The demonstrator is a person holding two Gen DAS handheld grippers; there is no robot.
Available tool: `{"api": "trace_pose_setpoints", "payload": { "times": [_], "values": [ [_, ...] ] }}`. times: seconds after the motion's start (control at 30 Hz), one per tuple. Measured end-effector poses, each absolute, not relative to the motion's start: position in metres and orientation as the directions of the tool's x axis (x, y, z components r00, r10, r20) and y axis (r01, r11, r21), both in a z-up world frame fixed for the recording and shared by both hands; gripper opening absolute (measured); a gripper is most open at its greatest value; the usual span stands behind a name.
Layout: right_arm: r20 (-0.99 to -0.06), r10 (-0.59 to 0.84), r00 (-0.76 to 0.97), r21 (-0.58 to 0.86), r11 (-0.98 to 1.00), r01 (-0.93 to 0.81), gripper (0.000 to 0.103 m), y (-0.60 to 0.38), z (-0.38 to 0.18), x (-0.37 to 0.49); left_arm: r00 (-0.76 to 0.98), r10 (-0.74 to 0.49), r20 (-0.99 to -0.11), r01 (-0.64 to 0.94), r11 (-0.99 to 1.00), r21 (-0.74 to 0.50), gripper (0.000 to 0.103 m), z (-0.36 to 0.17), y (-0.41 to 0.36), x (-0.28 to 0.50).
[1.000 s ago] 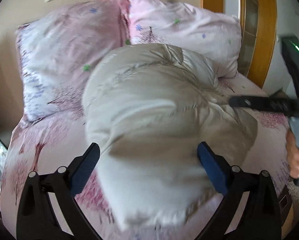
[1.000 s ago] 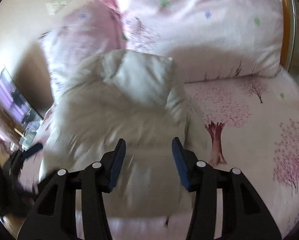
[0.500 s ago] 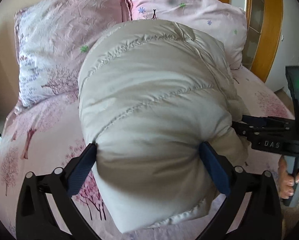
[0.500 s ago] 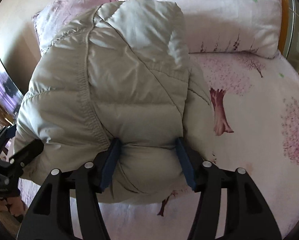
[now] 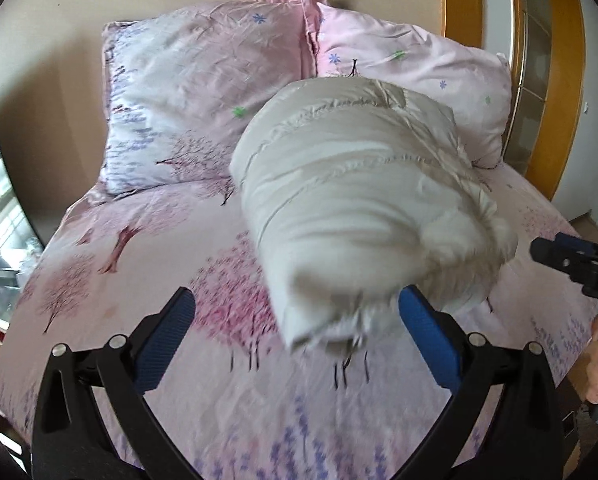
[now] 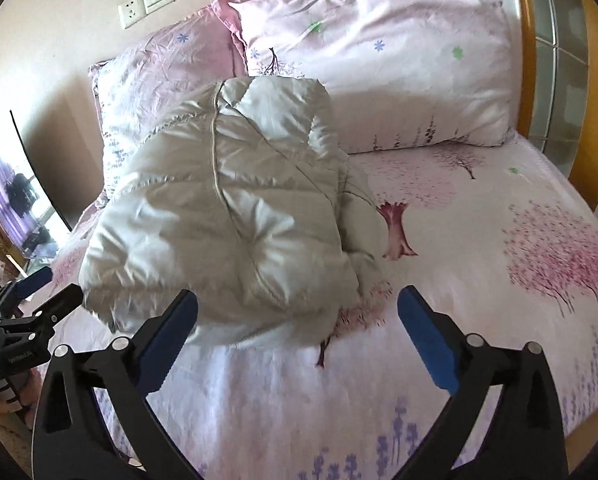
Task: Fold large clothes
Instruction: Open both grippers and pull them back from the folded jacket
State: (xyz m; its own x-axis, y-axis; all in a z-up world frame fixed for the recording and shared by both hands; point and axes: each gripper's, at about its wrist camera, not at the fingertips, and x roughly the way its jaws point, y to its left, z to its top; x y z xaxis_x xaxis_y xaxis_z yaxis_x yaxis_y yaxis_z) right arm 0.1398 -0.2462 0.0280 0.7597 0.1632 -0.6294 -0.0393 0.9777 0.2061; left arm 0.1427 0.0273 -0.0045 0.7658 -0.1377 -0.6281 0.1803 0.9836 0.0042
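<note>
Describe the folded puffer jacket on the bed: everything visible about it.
The puffer jacket is off-white to pale beige, quilted in stitched panels, with a slightly shiny, padded fabric. It is folded into a thick, rounded bundle with a long seam running down its top. It lies on the pink tree-print bedsheet, its far end near the two pillows. Its near edge looks blurred. Neither gripper's fingers press on it; the right gripper is opening with nothing between its fingers.

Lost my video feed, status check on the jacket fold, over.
Left claw open, right claw opening, nothing gripped. Folded beige puffer jacket bundled on the pink bed, near the pillows. Nothing in the way.
</note>
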Motion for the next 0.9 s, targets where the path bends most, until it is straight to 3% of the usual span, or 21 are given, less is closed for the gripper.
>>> {"api": "trace_pose_setpoints", "payload": {
  "times": [0.9],
  "values": [
    [-0.700,0.125,0.703,0.168,0.986,-0.008,0.102,-0.220,-0.006,0.086,0.703,-0.035,-0.710,0.102,0.993,0.052,0.101,-0.048,0.016,0.094]
  ]
}}
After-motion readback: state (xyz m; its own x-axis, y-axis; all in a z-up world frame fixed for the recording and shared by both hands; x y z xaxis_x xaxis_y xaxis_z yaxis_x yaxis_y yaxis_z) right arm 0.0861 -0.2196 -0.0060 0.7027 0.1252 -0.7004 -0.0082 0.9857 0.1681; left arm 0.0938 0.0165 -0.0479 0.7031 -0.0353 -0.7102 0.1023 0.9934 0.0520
